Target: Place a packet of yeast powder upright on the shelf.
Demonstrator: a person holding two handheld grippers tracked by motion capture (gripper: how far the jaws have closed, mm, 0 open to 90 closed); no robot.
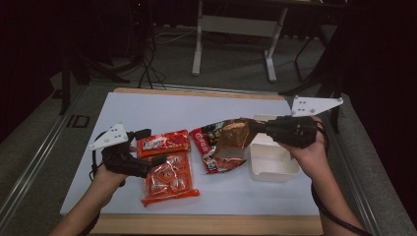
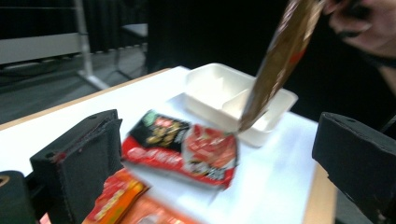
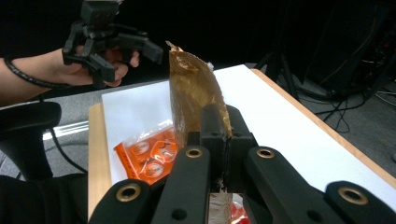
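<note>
The right gripper (image 1: 255,127) is clamped on a crinkled brown foil snack packet (image 1: 233,137), held beside the white divided plastic box (image 1: 273,160). The left gripper (image 1: 147,147) gapes empty. Best lower the packet squarely into a compartment.

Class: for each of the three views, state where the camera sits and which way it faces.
High view: above the near edge, facing down on the table; both forearms show.
Left gripper view: on the left tool, facing the white box; open jaws show.
Right gripper view: on the right tool, facing the left tool.
All share the brown packet.
</note>
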